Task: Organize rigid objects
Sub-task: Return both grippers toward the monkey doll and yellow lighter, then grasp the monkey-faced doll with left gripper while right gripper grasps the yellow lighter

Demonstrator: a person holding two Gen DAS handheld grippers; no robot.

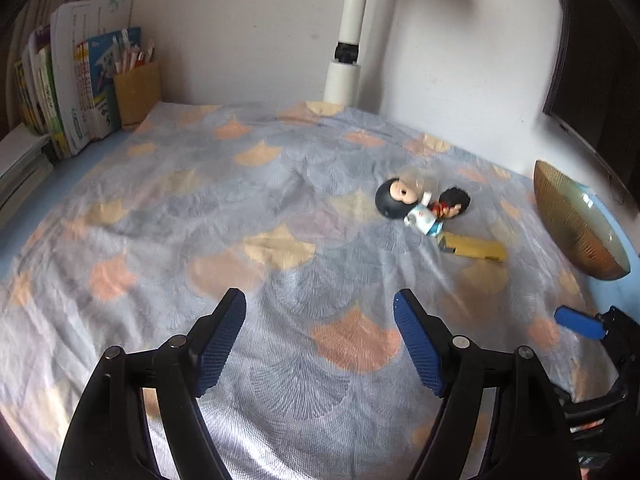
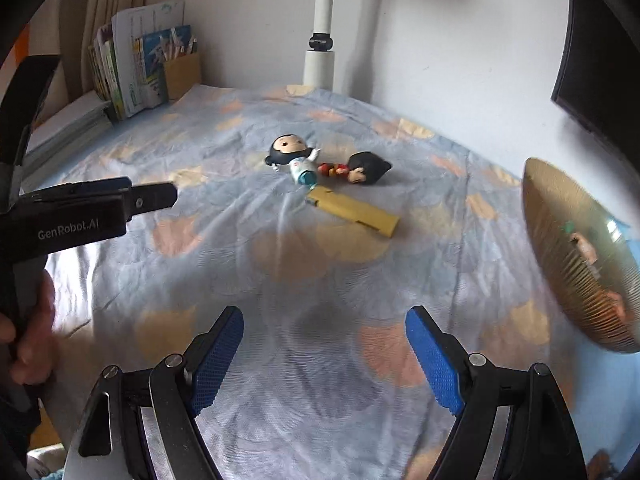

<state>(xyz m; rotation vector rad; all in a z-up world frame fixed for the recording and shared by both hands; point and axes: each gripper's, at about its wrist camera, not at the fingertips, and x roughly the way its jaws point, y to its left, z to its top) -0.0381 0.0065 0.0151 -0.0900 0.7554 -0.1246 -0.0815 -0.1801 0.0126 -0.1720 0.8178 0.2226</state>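
Looking along the wide, empty left tongs [image 1: 320,336], two toy figures [image 1: 408,200] and a yellow box [image 1: 476,247] touch, so one grab could shove another; likewise before the wide right tongs [image 2: 324,352], near the bowl [image 2: 576,256].

**Left gripper hanging open over the patterned cloth**

The left gripper [image 1: 320,300] is hanging with its blue pads [image 1: 222,336] spread wide, gripping nothing, above the cloth [image 1: 200,208] covering the surface. Two dolls [image 1: 416,204] are lying touching each other toward the right, and a yellow box [image 1: 474,248] is lying just beside them. A gold bowl [image 1: 580,224] is sitting at the right edge. The right gripper [image 1: 580,322] is poking in low on the right. Books [image 1: 80,80] and a pen holder [image 1: 138,94] are standing against the wall, a white pole [image 1: 348,40] rising behind.
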